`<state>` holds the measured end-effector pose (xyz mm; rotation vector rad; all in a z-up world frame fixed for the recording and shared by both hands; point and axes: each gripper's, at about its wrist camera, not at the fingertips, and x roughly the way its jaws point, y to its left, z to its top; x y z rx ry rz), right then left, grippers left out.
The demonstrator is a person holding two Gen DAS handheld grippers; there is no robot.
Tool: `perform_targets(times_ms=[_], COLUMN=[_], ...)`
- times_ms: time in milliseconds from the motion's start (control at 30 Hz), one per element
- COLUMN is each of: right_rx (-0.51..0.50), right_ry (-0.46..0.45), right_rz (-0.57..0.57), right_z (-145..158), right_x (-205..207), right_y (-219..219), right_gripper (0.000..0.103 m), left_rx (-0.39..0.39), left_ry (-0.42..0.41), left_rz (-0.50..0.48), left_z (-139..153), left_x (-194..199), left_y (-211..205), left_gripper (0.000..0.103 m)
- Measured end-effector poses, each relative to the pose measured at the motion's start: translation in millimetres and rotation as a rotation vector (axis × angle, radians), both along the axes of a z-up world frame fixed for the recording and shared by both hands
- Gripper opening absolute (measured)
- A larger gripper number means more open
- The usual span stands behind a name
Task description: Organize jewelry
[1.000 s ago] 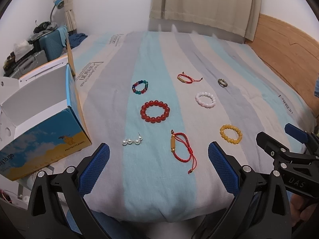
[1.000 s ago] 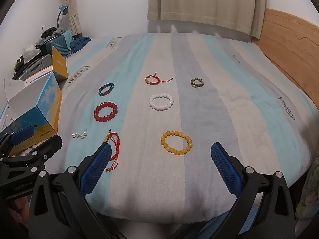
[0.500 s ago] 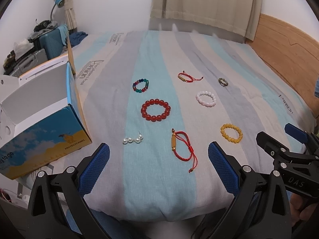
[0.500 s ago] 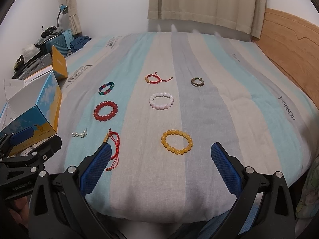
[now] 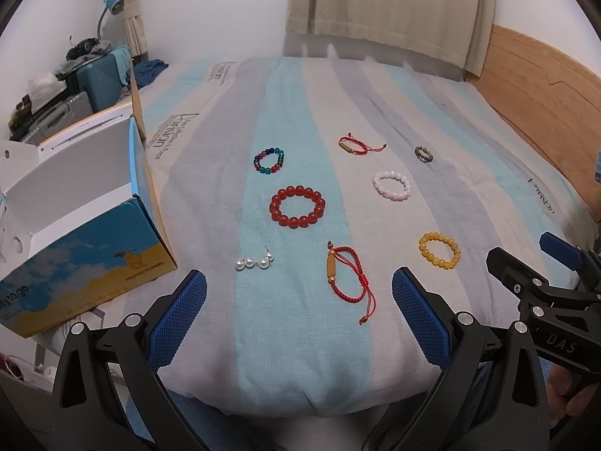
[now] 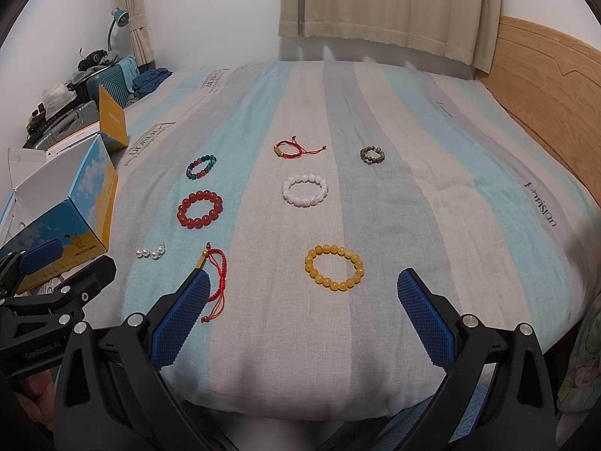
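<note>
Several bracelets lie spread on a striped bed. In the left wrist view: a pearl piece (image 5: 254, 262), a red cord bracelet (image 5: 346, 274), a red bead bracelet (image 5: 297, 206), a yellow bead bracelet (image 5: 439, 251), a pink one (image 5: 391, 186), a multicolour one (image 5: 269, 161). An open blue and yellow box (image 5: 80, 233) stands at the left. My left gripper (image 5: 298, 314) is open and empty near the bed's front edge. My right gripper (image 6: 302, 314) is open and empty, just short of the yellow bracelet (image 6: 333, 268).
A second red cord bracelet (image 6: 295, 149) and a small dark bead ring (image 6: 372, 155) lie further back. A wooden headboard (image 6: 548, 86) runs along the right. Suitcases and clutter (image 5: 75, 86) stand beyond the box at the left. Curtains hang at the back.
Both grippers have held almost still; the views shift only very slightly. No jewelry has moved.
</note>
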<state>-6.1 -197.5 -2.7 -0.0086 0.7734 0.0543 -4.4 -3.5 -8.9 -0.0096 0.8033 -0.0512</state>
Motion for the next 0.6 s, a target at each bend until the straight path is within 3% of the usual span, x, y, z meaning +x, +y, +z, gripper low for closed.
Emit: perform_targets(times_ms=[600], right_rx=[0.0], right_ry=[-0.005], right_rz=[-0.002], right_z=[2.2], right_x=[-1.3], right_y=[0.0], right_gripper=[0.096], left_rx=[0.0], left_ry=[-0.002], left_rz=[-0.002], left_z=[1.0], left_x=[0.2], left_y=[-1.2], left_gripper=[0.097])
